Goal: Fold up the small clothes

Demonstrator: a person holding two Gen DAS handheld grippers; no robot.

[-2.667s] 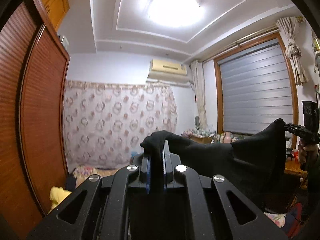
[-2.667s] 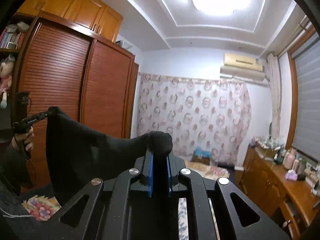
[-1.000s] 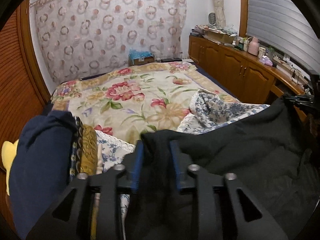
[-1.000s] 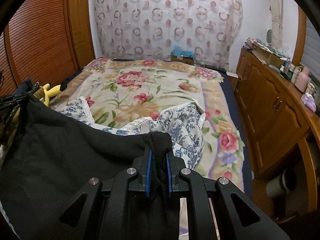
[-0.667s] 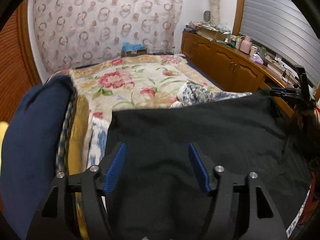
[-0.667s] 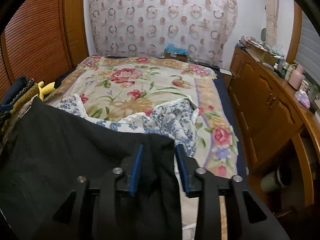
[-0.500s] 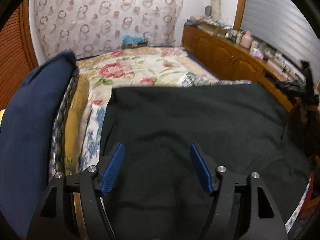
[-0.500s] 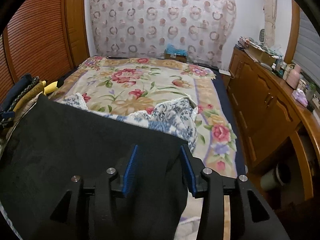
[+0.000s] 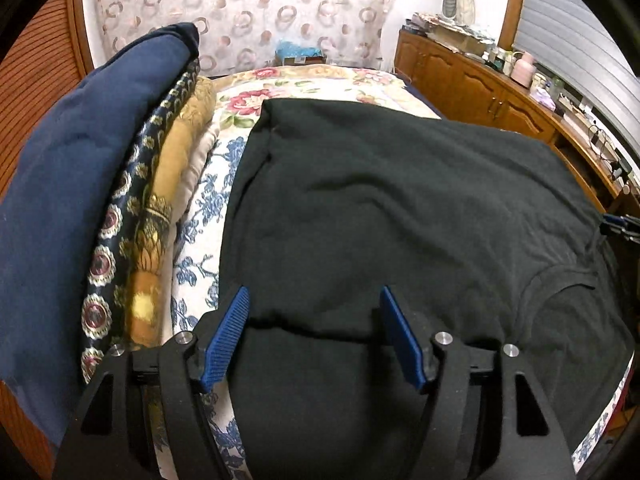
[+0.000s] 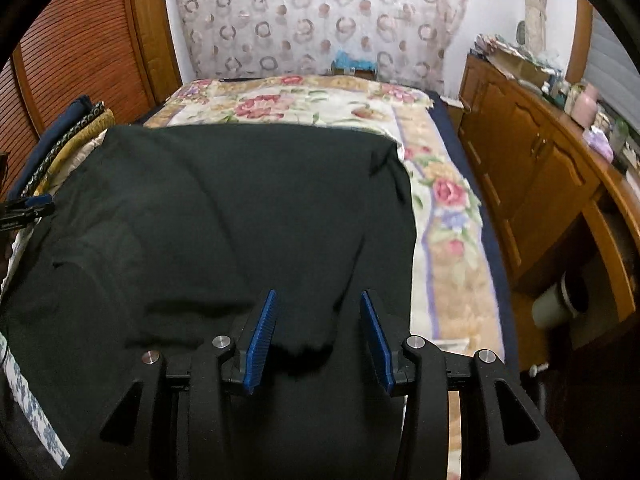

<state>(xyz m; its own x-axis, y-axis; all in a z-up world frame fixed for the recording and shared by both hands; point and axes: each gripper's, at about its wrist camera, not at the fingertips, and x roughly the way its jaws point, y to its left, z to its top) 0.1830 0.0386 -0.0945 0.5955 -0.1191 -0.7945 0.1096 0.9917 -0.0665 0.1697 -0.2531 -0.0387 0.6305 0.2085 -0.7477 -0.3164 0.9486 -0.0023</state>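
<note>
A black T-shirt (image 9: 400, 208) lies spread flat on the bed, neckline toward me at the near right of the left wrist view. It also fills the right wrist view (image 10: 224, 216). My left gripper (image 9: 314, 312) is open, its blue pads wide apart over the shirt's near left corner. My right gripper (image 10: 316, 312) is open over the shirt's near right corner, with cloth lying loose between the pads. The right gripper's tip shows at the right edge of the left wrist view (image 9: 620, 226); the left gripper's tip shows at the left edge of the right wrist view (image 10: 28, 208).
A stack of folded clothes, navy on top (image 9: 80, 168), stands at the left beside the shirt. A blue-flowered white cloth (image 9: 204, 216) lies under the shirt on the floral bedspread (image 10: 320, 100). Wooden cabinets (image 10: 540, 168) line the right side. A wooden wardrobe (image 10: 80, 40) stands at the left.
Both grippers lowered the shirt from mid-air onto the bed, then opened and let go of its corners. The shirt now lies flat and spread.
</note>
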